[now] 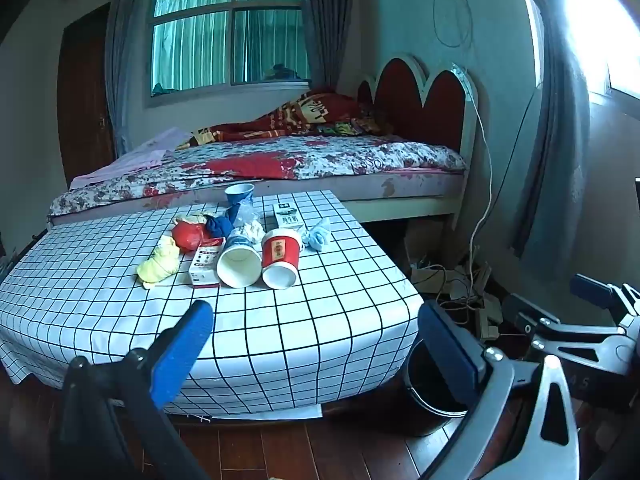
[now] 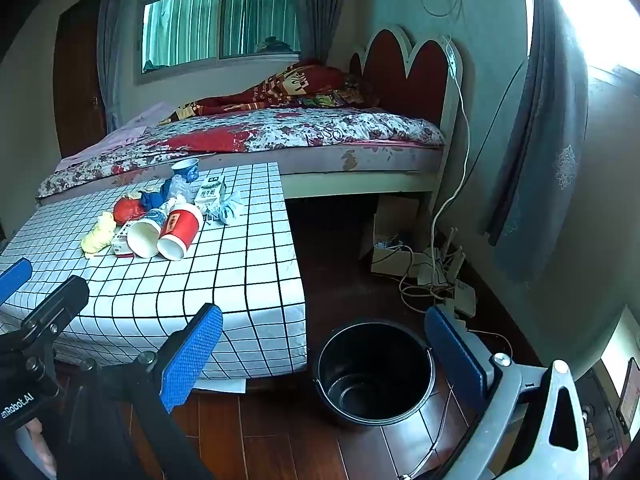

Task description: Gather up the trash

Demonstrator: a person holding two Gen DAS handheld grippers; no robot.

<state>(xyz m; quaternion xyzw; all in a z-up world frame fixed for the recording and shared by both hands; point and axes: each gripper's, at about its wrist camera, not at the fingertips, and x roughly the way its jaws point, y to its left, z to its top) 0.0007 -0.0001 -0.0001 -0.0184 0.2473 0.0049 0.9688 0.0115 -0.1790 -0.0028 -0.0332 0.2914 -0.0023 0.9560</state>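
Observation:
Trash lies in a heap on the checked table [image 1: 280, 340]: a red paper cup [image 1: 280, 258] and a white paper cup [image 1: 239, 260] on their sides, a yellow wad [image 1: 160, 264], a red wad [image 1: 190, 234], a small red-and-white box [image 1: 205, 264], a milk carton [image 1: 288, 216], a blue cup [image 1: 239, 193] and a pale blue wad [image 1: 318, 236]. An empty black bucket [image 2: 376, 372] stands on the floor right of the table. My left gripper [image 1: 316, 320] is open in front of the table. My right gripper [image 2: 324, 328] is open above the bucket.
A bed [image 1: 280, 160] with a floral sheet and red headboard stands behind the table. Cables and a power strip [image 2: 436, 280] lie on the wooden floor by the wall, with a cardboard box [image 2: 392, 236] under the bed's end. A curtain [image 2: 536, 140] hangs at right.

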